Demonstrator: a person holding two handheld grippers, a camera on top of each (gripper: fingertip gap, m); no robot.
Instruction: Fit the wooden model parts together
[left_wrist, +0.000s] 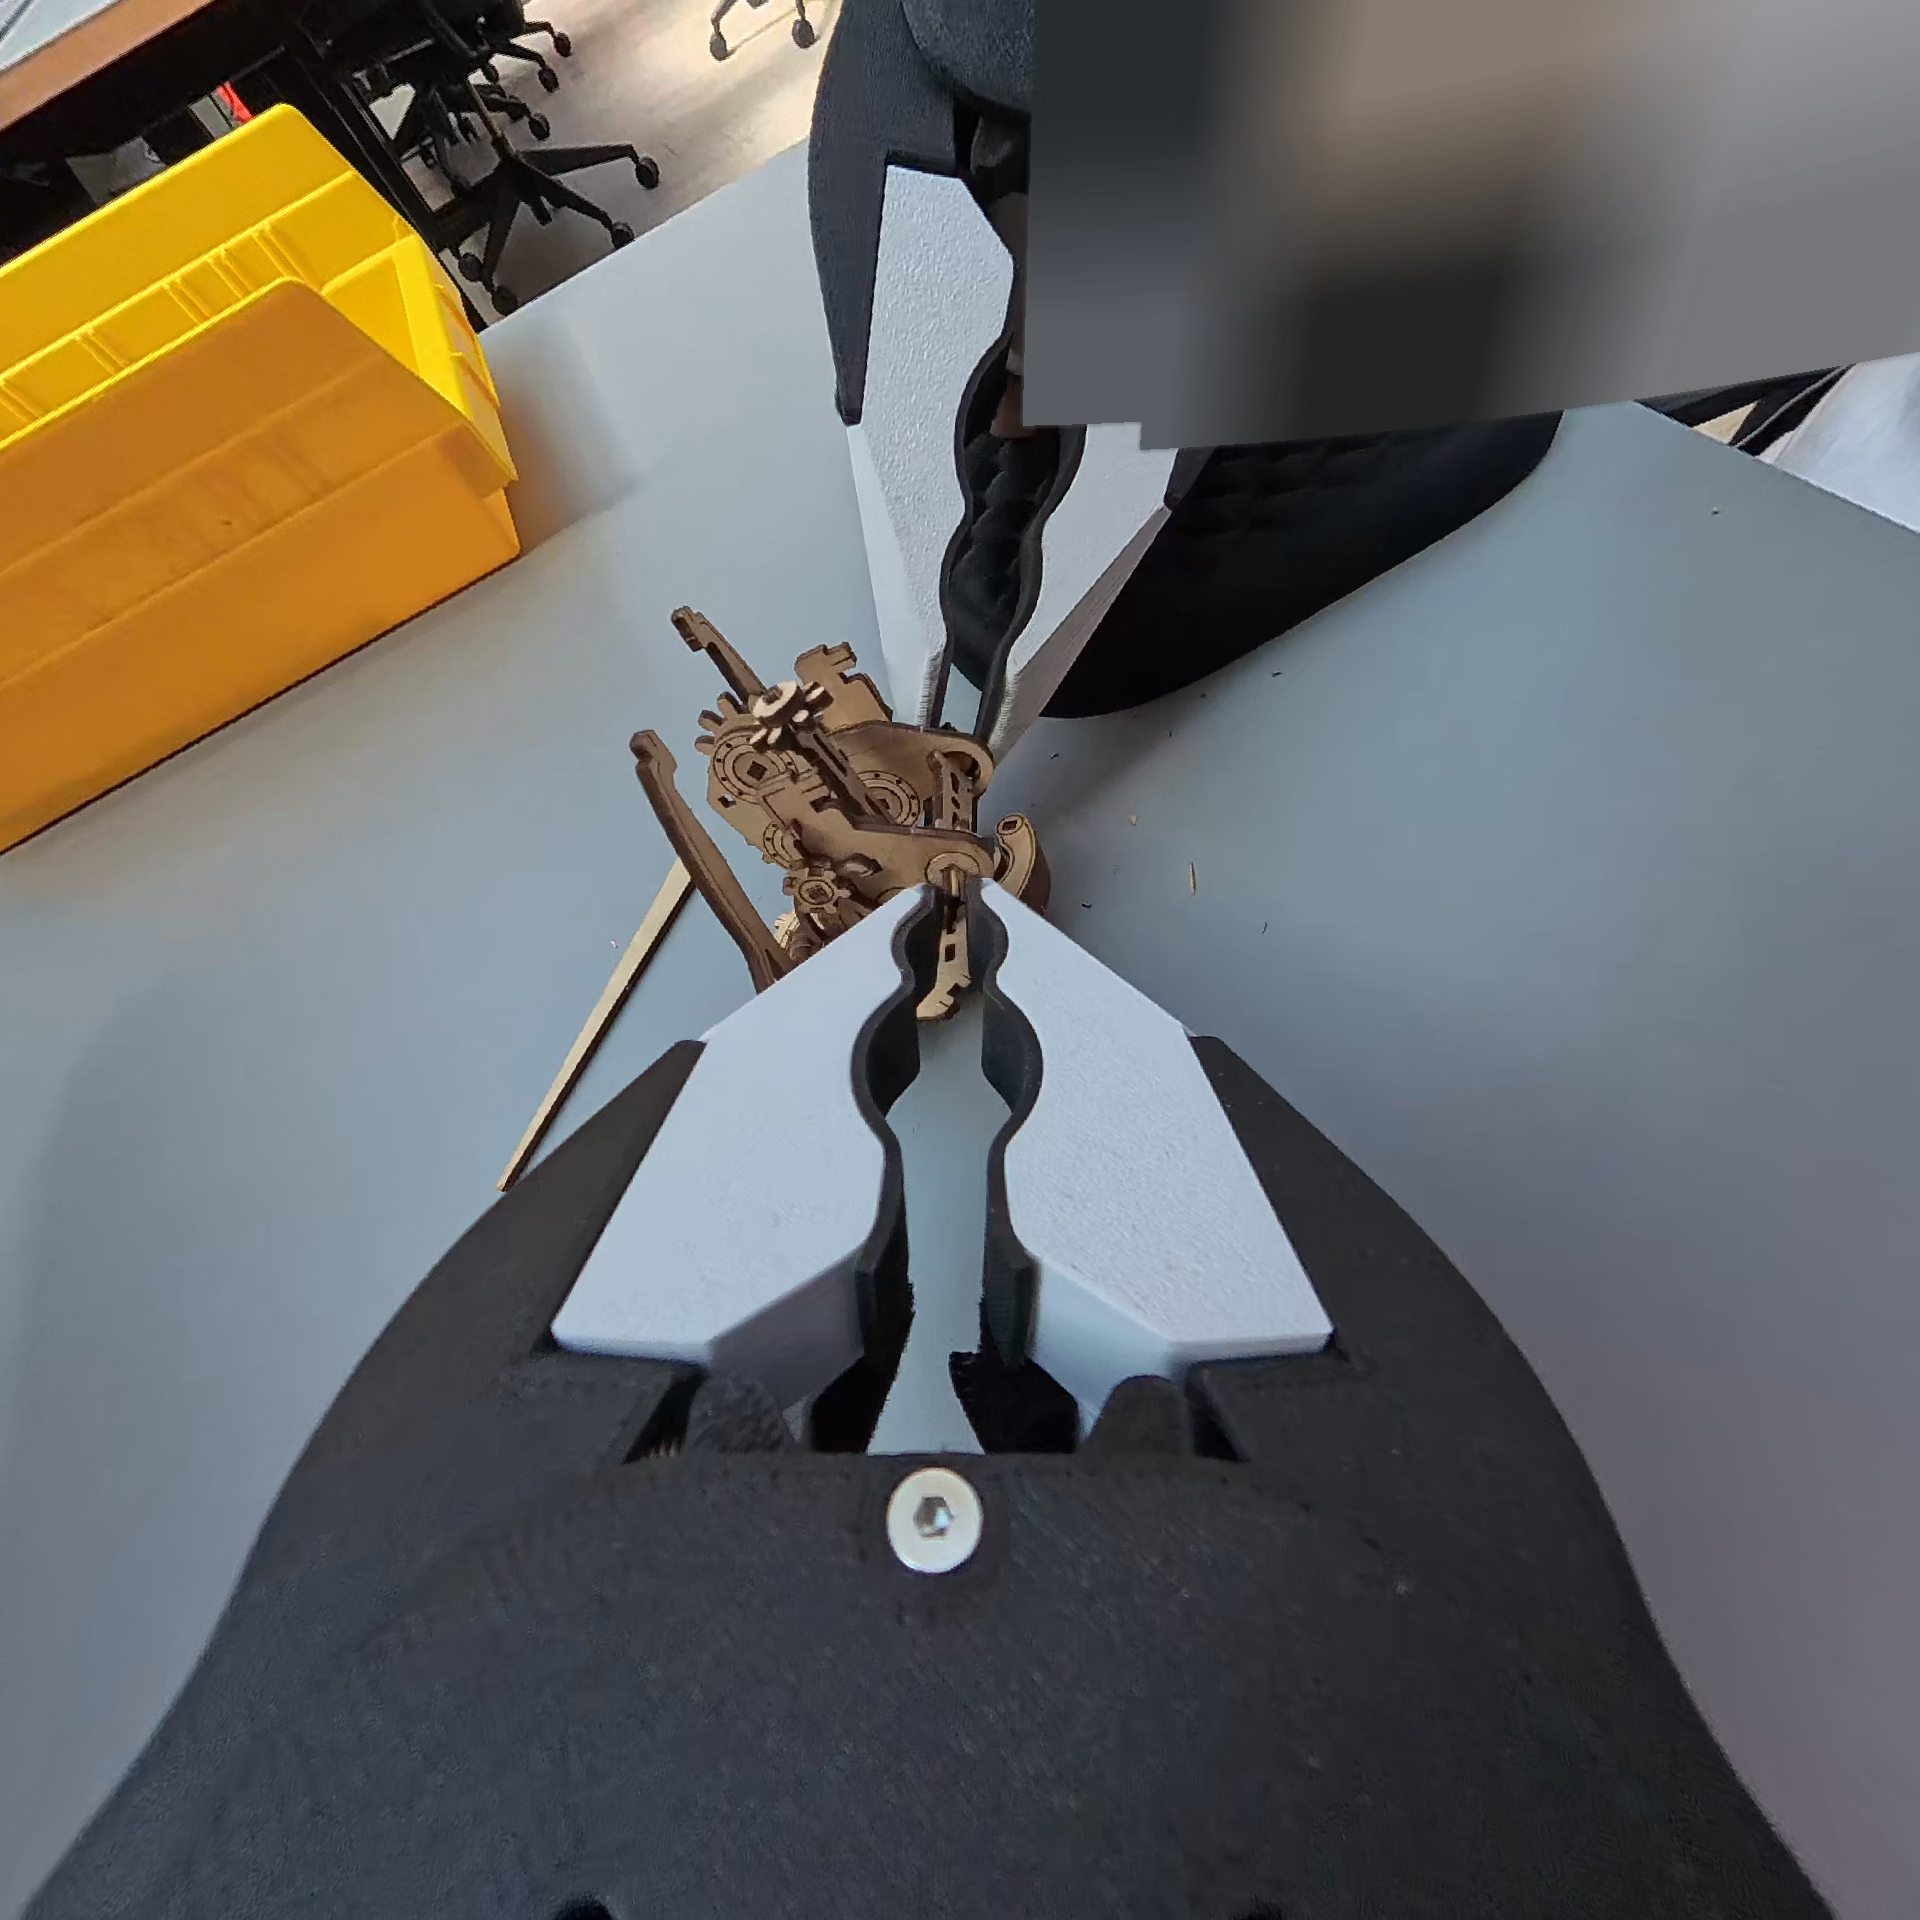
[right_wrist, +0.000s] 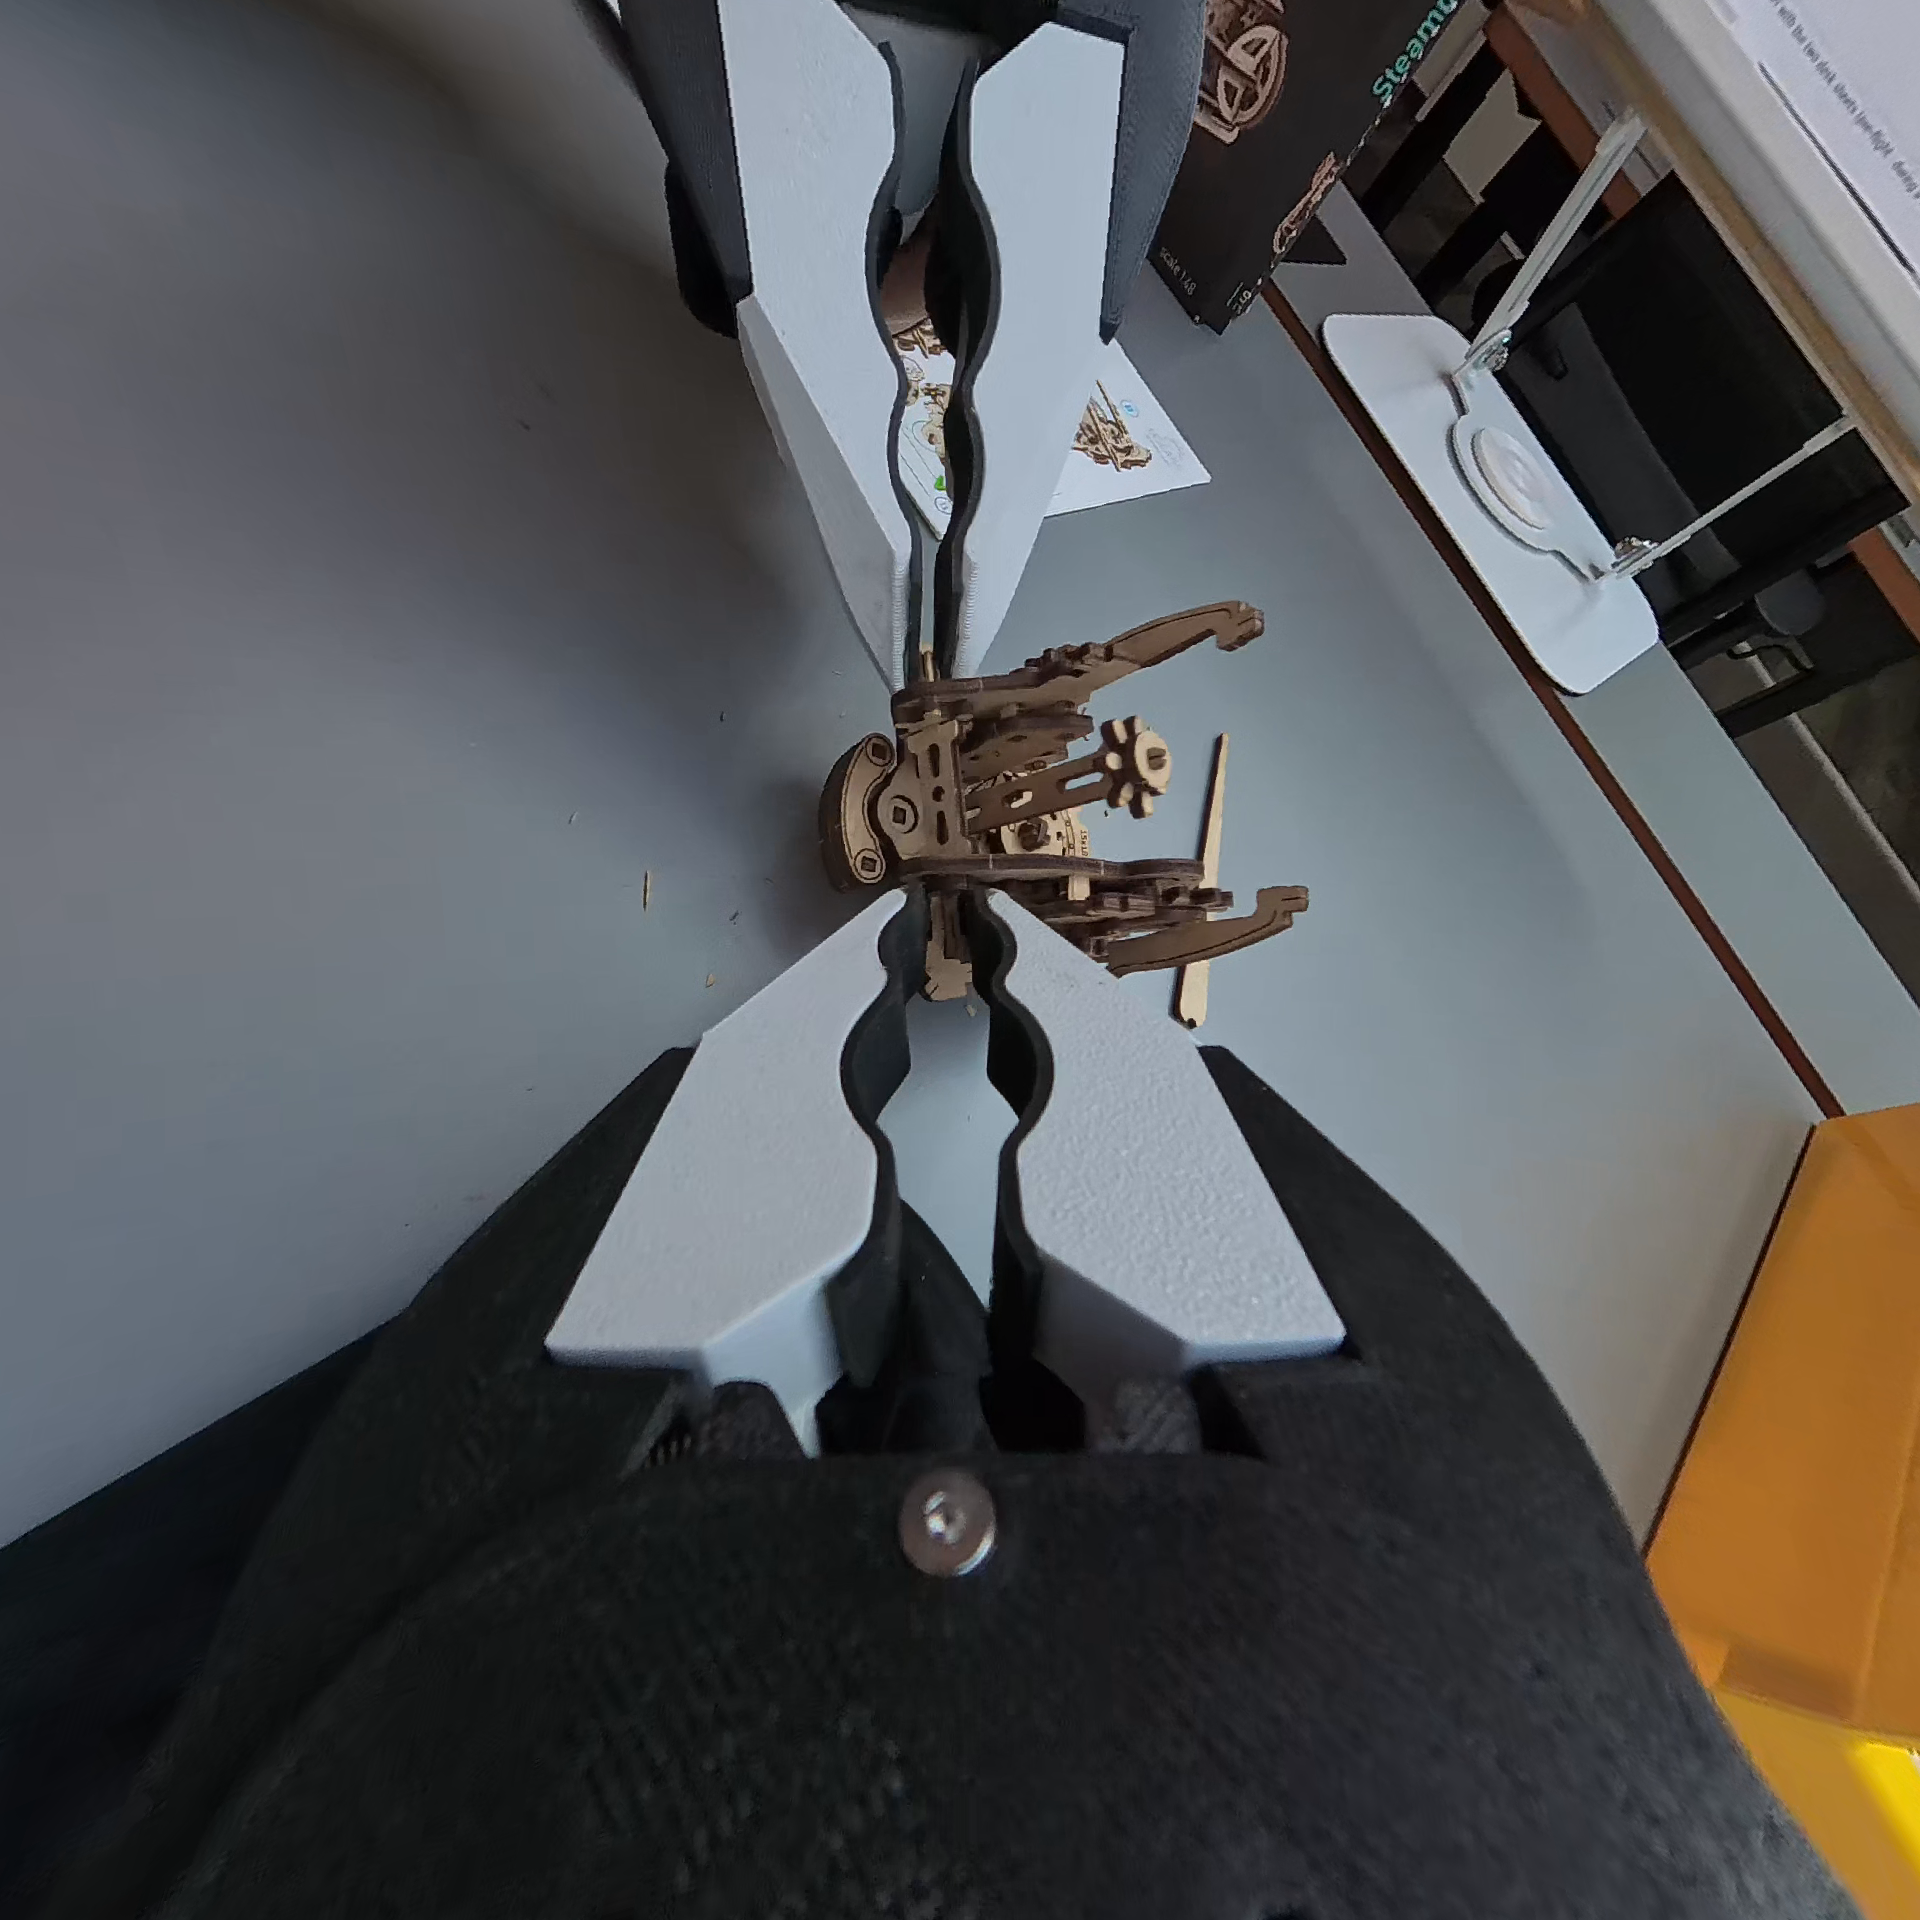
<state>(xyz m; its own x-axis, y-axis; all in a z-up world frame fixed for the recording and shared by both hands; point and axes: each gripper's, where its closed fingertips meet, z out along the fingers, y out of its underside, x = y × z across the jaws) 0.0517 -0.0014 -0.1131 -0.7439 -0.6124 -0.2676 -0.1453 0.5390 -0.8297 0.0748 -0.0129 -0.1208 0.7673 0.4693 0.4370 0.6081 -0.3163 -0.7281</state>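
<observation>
You are gripping the mostly built wooden model (left_wrist: 831, 810) with both the left gripper (left_wrist: 951, 894) and right gripper (right_wrist: 940, 904); one loose stick (right_wrist: 1205, 883) is lying unused.

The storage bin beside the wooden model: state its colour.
Bright yellow. The storage bin shows best in the left wrist view.

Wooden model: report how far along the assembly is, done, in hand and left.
Done: the wooden model is largely built, with plates, a gear and two curved arms already joined. In hand: the left gripper and right gripper each pinch it from opposite ends, jaws closed on a pale slotted piece at its edge. Left: seating that piece; a loose wooden stick lies unused on the table.
</observation>
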